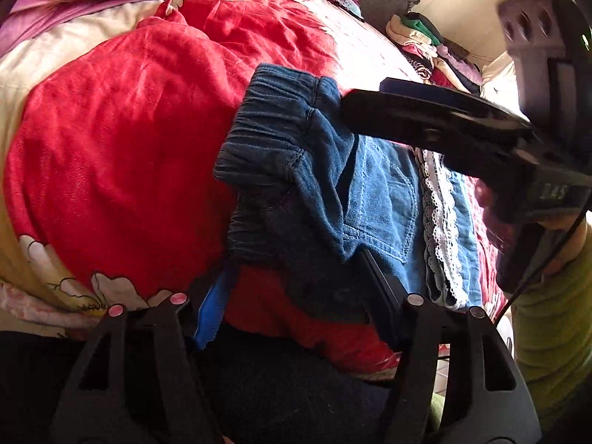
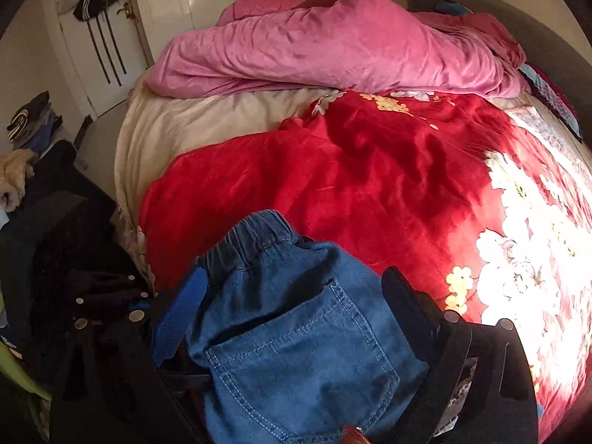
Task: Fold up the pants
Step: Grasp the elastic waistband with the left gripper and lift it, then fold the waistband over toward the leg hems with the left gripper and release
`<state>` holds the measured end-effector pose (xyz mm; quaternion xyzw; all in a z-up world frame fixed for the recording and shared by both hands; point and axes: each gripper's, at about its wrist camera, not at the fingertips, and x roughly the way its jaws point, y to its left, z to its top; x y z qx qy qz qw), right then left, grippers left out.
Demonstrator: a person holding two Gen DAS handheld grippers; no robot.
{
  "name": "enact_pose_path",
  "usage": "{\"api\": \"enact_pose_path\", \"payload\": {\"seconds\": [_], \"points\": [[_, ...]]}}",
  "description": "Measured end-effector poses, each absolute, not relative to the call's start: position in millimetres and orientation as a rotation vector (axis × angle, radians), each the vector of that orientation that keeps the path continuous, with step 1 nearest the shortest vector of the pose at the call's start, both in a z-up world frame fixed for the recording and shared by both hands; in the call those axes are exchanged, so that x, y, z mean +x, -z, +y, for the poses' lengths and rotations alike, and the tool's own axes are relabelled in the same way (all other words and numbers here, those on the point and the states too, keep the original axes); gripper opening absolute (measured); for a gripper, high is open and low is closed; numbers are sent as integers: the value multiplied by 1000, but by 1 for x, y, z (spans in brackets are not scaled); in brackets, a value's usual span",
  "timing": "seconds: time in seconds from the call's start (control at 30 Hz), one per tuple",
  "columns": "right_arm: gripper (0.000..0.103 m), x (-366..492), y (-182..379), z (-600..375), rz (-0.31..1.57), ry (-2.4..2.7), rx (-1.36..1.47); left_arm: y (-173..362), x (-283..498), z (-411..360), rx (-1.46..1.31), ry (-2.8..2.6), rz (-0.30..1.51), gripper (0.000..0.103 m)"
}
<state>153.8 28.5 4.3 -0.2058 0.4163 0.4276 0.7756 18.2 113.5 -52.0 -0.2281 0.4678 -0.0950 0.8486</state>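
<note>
The blue denim pants [image 1: 296,170] with an elastic waistband and white lace trim lie bunched over the red bedspread [image 1: 129,140] at the bed's near edge. My left gripper [image 1: 292,285] has its fingers spread wide with the denim lying between them; no grip shows. My right gripper [image 1: 355,107] reaches in from the right in the left wrist view, its tip at the waistband. In the right wrist view the pants [image 2: 296,333] with a back pocket fill the gap of the right gripper [image 2: 292,296], draped over it, and the fingers stand wide apart.
A pink duvet [image 2: 333,48] is heaped at the bed's far end. A pile of folded clothes [image 1: 436,51] sits at the far right corner. Dark clothes [image 2: 66,259] lie left of the bed, and a white door [image 2: 96,37] stands behind.
</note>
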Motion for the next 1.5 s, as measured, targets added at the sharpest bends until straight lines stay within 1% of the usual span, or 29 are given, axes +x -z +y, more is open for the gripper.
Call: {"api": "enact_pose_path", "payload": {"seconds": [0.1,0.23,0.3,0.33,0.37,0.4,0.43,0.47,0.5,0.57,0.6,0.67,0.7,0.77,1.03,1.13,1.23,1.4,1.5], "points": [[95,161,7,43,924,-927,-481,54,18,114,-483,200,986,56],[95,175,22,56,987,-975,-454,55,15,115,-481,199,989,56],[94,181,29,60,1023,-980,-441,56,15,115,-483,199,992,56],[92,182,32,62,1035,-983,-442,56,15,115,-483,199,993,56],[86,181,35,64,1042,-993,-443,56,15,115,-483,198,995,56],[76,180,36,64,1046,-999,-441,56,14,115,-480,196,996,56],[70,179,37,65,1050,-1008,-435,56,14,114,-477,193,996,56],[61,176,37,64,1045,-1021,-431,55,14,113,-473,191,998,57],[57,172,35,62,1032,-1032,-430,55,14,112,-470,188,999,57],[45,167,29,56,1009,-1043,-415,54,15,111,-468,184,1001,58],[42,166,25,51,996,-1050,-392,54,14,111,-469,182,1000,59],[39,166,17,39,979,-1068,-334,51,14,109,-479,188,993,70],[37,165,11,30,967,-1081,-301,49,14,108,-484,197,990,72],[36,165,1,15,944,-1097,-250,46,15,104,-492,220,986,78],[36,158,-31,-45,853,-1090,-140,35,25,77,-527,311,994,79],[36,154,-39,-71,829,-1061,-105,28,30,61,-551,364,991,75],[36,152,-42,-96,811,-1029,-73,14,33,41,-512,384,979,69],[37,150,-48,-135,777,-982,-31,-2,37,8,-462,417,962,69],[39,149,-49,-153,760,-960,-9,-10,47,-9,-430,443,957,69]]}}
